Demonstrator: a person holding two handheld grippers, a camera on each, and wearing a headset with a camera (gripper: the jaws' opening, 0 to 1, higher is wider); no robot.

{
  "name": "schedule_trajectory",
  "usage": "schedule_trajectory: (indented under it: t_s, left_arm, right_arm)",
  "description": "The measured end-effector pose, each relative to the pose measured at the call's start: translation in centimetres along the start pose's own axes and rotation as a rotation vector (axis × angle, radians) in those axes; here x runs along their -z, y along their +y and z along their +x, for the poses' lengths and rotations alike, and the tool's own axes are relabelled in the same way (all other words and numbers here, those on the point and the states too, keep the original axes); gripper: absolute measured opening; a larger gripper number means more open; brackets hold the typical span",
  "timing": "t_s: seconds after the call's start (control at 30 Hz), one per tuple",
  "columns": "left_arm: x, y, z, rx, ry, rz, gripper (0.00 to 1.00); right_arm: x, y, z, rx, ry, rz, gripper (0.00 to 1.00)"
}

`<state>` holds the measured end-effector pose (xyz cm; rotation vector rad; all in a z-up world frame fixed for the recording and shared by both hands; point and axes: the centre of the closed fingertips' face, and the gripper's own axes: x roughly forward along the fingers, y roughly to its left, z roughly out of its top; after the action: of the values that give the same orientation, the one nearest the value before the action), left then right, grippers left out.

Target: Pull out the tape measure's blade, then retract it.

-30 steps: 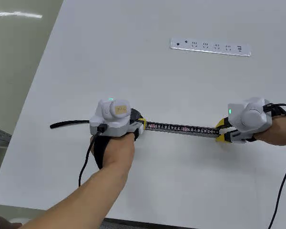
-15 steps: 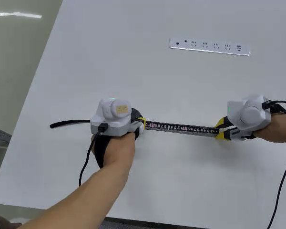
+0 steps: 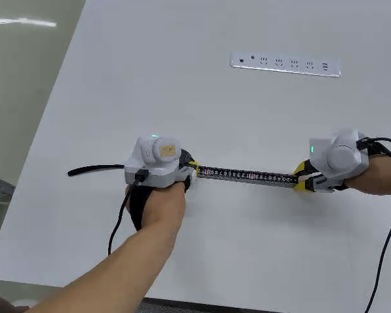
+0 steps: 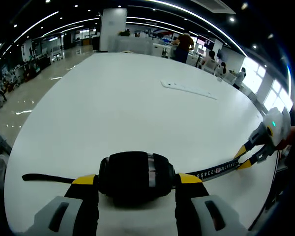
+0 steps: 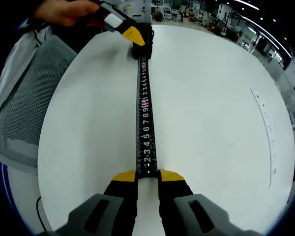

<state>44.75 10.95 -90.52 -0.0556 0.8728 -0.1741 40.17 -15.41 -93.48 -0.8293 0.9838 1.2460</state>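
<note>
My left gripper (image 3: 190, 172) is clamped on the tape measure (image 4: 135, 172), one jaw pressed to each side of its black body, which rests low on the white table (image 3: 182, 78) right in front of my left hand. My right gripper (image 5: 148, 174) is pinched shut on the very tip of the blade (image 5: 145, 113), which runs out straight and flat from the body's mouth across the table to those jaws, printed side up. Judging by that span, the pull is about done and the return is what I have to get right. I would hold the body firm so it cannot roll, keep the tip in line with the mouth so the blade does not twist or buckle, and walk my right hand back toward the left so the spring takes the blade in at my pace, not letting go early, since a freed blade could whip and slap the body. Counting what is here: one tape measure with one blade, one black strap (image 3: 91, 169) trailing off its far side, two grippers, and one white power strip (image 3: 285, 64) lying well apart at the back of the table.
</note>
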Motion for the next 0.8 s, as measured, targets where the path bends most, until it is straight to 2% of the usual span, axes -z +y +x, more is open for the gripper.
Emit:
schedule_trajectory:
  t_s: [0.8]
  left_arm:
    - [-0.01, 0.09, -0.04, 0.007, -0.022, 0.020, 0.57]
  right_arm:
    - [-0.14, -0.09, 0.01, 0.008, -0.011, 0.003, 0.14]
